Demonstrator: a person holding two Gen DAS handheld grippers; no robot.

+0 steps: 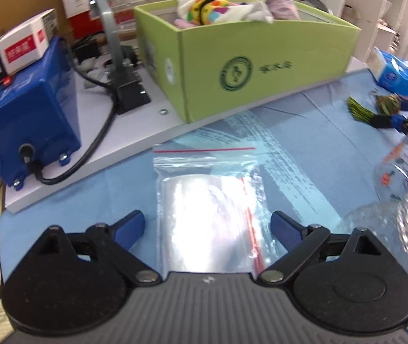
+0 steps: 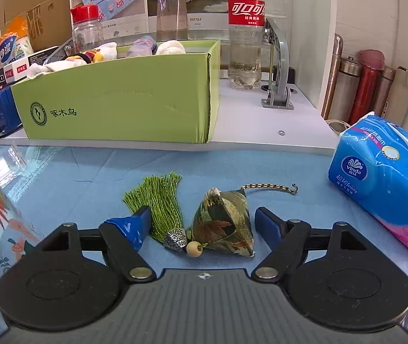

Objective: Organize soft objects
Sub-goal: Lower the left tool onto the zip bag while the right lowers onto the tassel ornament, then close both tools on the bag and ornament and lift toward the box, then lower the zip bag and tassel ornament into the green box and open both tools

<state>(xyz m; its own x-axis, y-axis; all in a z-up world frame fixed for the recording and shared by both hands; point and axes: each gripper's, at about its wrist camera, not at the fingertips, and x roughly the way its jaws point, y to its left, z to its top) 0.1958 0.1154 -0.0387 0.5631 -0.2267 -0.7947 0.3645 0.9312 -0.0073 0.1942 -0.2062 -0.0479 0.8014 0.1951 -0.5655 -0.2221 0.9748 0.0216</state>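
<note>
**Both hand-held grippers wide open over the blue-covered desk**

The desk [image 2: 261, 172] is seen in both views, covered with a blue cloth. On a raised white board at its back stands a green box [image 2: 118, 106], filled with rolled socks and other soft pieces [image 1: 218, 8]; it is shown from its logo end in the left wrist view and along its long side in the right wrist view.

Only the left wrist view shows the blue machine [image 1: 26, 114] with its black cable, left of the box. Only the right wrist view shows the cola bottle [image 2: 245, 34] and the row of flasks [image 2: 367, 86] at the far right. The blue tissue pack [image 2: 382, 177] is seen whole there, but only partly in the left view.

A clear zip bag [image 1: 207, 200] with a red seal line lies flat between the wide-spread fingers of the left hand-held gripper [image 1: 207, 226]; no pressing is seen.

The brocade sachet [image 2: 227, 223] with its green tassel [image 2: 161, 200] lies between the wide-open fingers of the right hand-held gripper [image 2: 202, 223], the left finger over the tassel's edge.
</note>
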